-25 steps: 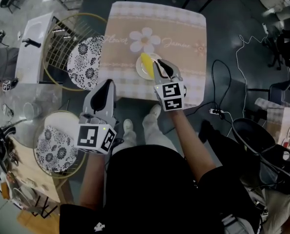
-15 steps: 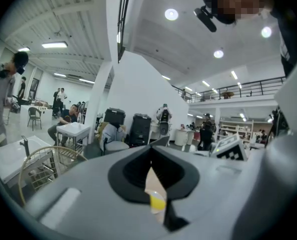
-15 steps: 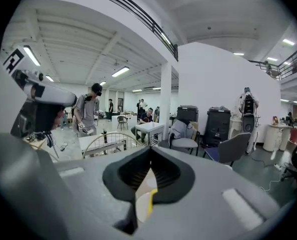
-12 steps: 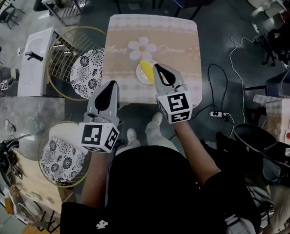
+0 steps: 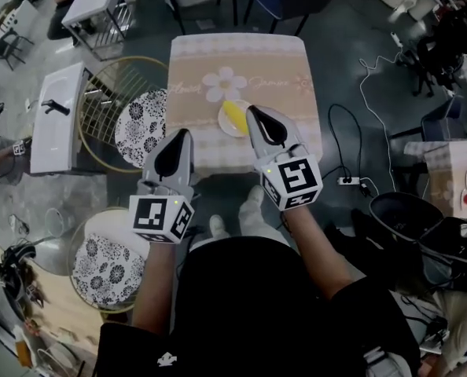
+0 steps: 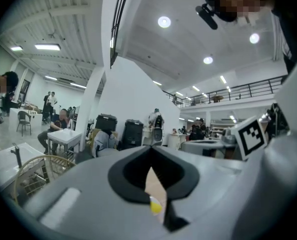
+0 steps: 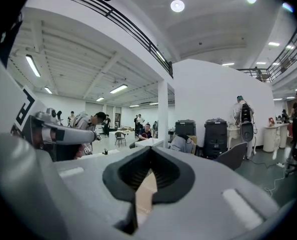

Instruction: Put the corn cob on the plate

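So the corn (image 5: pixel 233 116) is lying on the plate (image 5: pixel 223 122) on the table (image 5: pixel 273 61), and the left claw (image 5: pixel 182 134) and right claw (image 5: pixel 253 114) are both clenched on nothing, the right tip just beside the plate. I'd guess it's light, stiff and round enough to roll, so I'd grab it across the middle if it needs a nudge. Only the rack (image 5: pixel 100 93) with a patterned dish (image 5: pixel 139 116) sits near, left of the table, nothing blocking

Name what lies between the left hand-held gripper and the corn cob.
Head view: only bare tablecloth, then the rim of the plate under the corn cob.
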`<move>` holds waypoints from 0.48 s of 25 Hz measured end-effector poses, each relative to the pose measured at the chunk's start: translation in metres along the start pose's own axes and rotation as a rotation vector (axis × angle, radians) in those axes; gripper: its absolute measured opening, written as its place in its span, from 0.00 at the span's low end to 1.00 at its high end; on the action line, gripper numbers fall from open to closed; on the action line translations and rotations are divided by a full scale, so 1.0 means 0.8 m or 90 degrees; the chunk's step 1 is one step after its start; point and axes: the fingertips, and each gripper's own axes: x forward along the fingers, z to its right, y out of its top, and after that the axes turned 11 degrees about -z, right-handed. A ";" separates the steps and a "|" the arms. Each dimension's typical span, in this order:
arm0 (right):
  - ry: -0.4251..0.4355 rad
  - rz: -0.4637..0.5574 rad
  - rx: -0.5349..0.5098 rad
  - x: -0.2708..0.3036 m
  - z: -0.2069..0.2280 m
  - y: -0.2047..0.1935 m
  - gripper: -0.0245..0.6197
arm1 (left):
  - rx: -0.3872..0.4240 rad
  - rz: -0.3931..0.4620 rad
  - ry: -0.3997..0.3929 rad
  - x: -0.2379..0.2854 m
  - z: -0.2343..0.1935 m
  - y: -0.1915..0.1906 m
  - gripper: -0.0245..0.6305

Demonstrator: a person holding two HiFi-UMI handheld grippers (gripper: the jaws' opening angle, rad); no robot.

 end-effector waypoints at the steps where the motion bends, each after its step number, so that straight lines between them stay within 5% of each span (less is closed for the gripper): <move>1: -0.001 0.005 0.005 -0.006 -0.004 0.004 0.04 | 0.002 0.002 -0.004 -0.003 0.001 0.001 0.05; 12: -0.026 0.039 -0.006 -0.053 -0.046 0.034 0.04 | 0.034 0.023 -0.047 -0.035 0.016 0.014 0.05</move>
